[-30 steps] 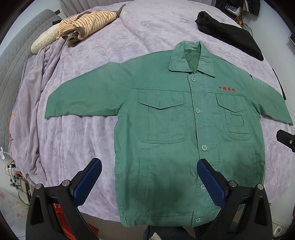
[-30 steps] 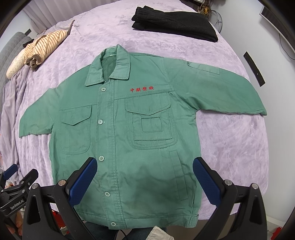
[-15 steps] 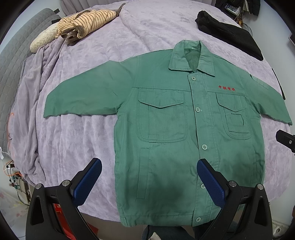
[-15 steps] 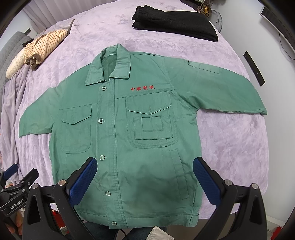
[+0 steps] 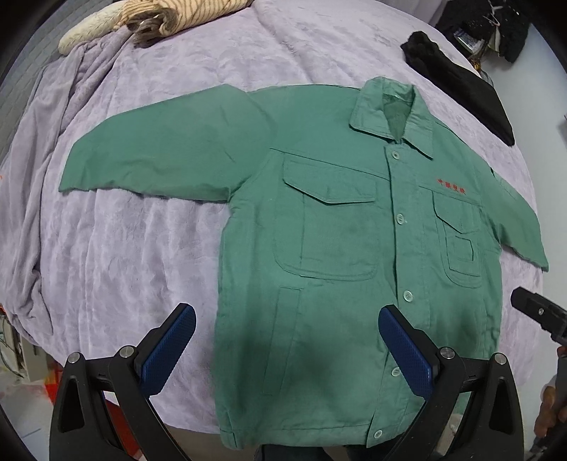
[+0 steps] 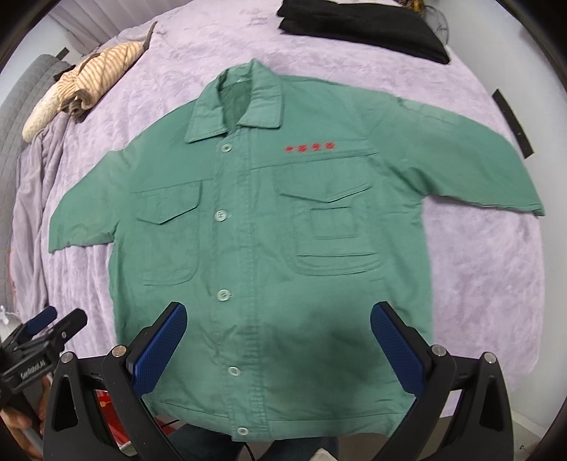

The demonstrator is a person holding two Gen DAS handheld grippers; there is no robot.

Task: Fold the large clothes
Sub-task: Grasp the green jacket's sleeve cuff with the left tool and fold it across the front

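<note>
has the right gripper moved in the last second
Yes. The right gripper has pushed forward and leftward: in its view the green jacket looms larger and its collar sits further right.

Your right gripper point(image 6: 278, 342) hangs with its jaws spread wide above the hem of the green jacket point(image 6: 269, 248), which lies flat and buttoned on the purple bedspread point(image 6: 489, 283), sleeves out to both sides. Your left gripper point(image 6: 46, 324) shows at the lower left edge. A black garment point(image 6: 361, 30) and a striped one point(image 6: 102, 76) lie beyond the collar.
</note>
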